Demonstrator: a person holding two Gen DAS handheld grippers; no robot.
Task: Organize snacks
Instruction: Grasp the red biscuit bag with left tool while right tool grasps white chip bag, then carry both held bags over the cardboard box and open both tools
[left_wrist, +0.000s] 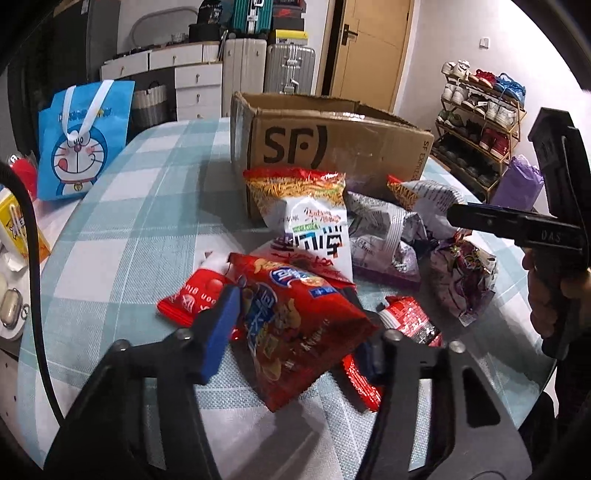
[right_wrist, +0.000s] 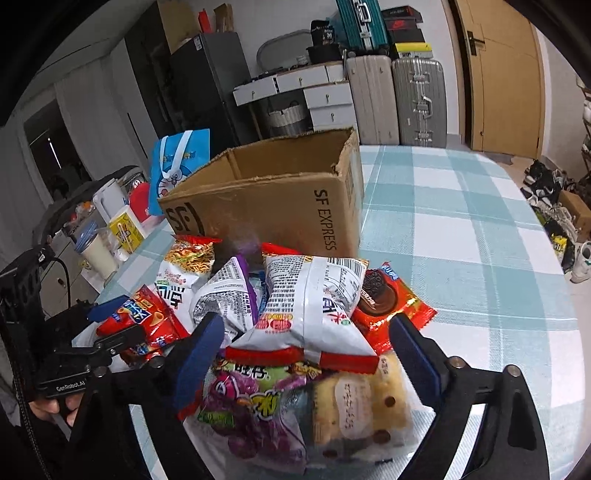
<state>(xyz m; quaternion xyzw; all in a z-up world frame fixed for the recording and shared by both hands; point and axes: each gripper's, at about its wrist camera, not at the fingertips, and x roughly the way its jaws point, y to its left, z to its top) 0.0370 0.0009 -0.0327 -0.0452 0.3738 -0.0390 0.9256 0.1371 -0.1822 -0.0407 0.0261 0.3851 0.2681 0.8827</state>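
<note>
left gripper (left_wrist: 295, 332) clamps red chip bag (left_wrist: 295, 325) | right gripper (right_wrist: 306, 343) spread, empty | one box (right_wrist: 266, 199)

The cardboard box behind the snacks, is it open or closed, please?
Open: the cardboard box shows its top flaps up and its bare inner wall.

A home: suitcases (right_wrist: 395, 99) by a wooden door (left_wrist: 373, 51); shoe rack (left_wrist: 476, 122); checked tablecloth (right_wrist: 461, 221).

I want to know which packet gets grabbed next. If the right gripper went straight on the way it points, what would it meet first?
Probably the white noodle-snack bag with the red bottom seam, lying between the right gripper's open fingers; depth is uncertain.
</note>
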